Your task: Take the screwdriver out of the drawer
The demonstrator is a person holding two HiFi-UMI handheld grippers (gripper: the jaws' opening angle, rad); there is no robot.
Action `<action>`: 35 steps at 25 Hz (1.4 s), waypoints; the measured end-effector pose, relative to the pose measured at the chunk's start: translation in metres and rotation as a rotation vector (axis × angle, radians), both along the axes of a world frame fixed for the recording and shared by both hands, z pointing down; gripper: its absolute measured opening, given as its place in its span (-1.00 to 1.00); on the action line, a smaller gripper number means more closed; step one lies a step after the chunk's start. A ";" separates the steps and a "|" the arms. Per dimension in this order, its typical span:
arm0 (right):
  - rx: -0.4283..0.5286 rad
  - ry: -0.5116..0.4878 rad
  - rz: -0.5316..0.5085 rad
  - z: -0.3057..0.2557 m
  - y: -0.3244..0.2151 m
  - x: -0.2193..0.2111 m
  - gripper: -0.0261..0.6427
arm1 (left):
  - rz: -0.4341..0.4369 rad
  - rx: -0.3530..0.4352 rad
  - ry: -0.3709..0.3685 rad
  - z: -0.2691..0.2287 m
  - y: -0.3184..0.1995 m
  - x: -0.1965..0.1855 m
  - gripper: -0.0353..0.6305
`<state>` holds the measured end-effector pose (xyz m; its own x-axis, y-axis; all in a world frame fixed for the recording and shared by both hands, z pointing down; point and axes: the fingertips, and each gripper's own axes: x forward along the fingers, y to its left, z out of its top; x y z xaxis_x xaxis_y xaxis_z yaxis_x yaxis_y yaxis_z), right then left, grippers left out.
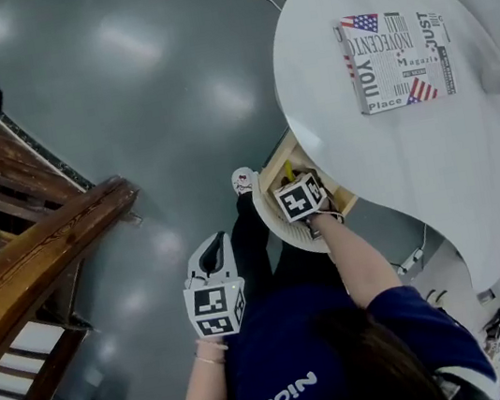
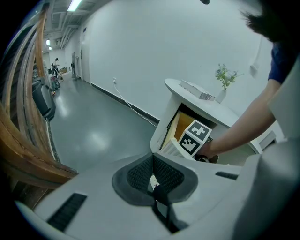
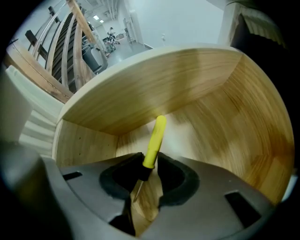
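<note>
Wooden railing [image 1: 40,248] far left. Left gripper [image 2: 153,178] hangs over the grey floor [image 1: 146,88] by the person's leg, jaws pressed together, nothing between. Right gripper [image 3: 149,180] is down in the open wooden drawer [image 1: 274,164] of the white round table [image 1: 395,160] — jaws narrow, clamped on the yellow-handled screwdriver [image 3: 153,140] at its black collar — tool inside the drawer, handle toward its back wall. Magazine [image 1: 394,59] lies on the tabletop, right.
</note>
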<state>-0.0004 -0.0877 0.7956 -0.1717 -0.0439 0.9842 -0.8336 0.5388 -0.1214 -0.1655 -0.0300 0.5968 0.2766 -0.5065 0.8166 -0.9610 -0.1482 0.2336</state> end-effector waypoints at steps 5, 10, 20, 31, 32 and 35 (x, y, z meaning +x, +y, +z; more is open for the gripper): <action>-0.014 -0.010 0.039 0.000 -0.001 0.002 -0.64 | 0.008 -0.005 0.004 0.001 -0.001 0.002 -0.88; -0.033 -0.005 0.066 0.001 -0.003 0.006 -0.66 | 0.012 0.003 0.001 -0.001 -0.005 0.003 -0.88; 0.004 -0.002 -0.045 -0.021 0.008 0.007 -0.68 | 0.011 0.033 -0.011 -0.010 -0.010 0.006 -0.88; 0.042 -0.033 -0.077 -0.056 0.003 0.010 -0.68 | 0.039 0.062 0.001 -0.022 -0.018 0.022 -0.88; 0.046 -0.035 -0.082 -0.060 0.003 0.011 -0.68 | 0.042 0.065 0.002 -0.023 -0.019 0.023 -0.88; 0.072 -0.041 -0.123 -0.074 0.006 0.010 -0.68 | 0.054 0.077 0.011 -0.025 -0.023 0.029 -0.88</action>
<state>0.0098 -0.0818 0.7217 -0.2198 -0.0898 0.9714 -0.7557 0.6454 -0.1113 -0.1368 -0.0533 0.5717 0.3139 -0.5516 0.7728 -0.9485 -0.2181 0.2297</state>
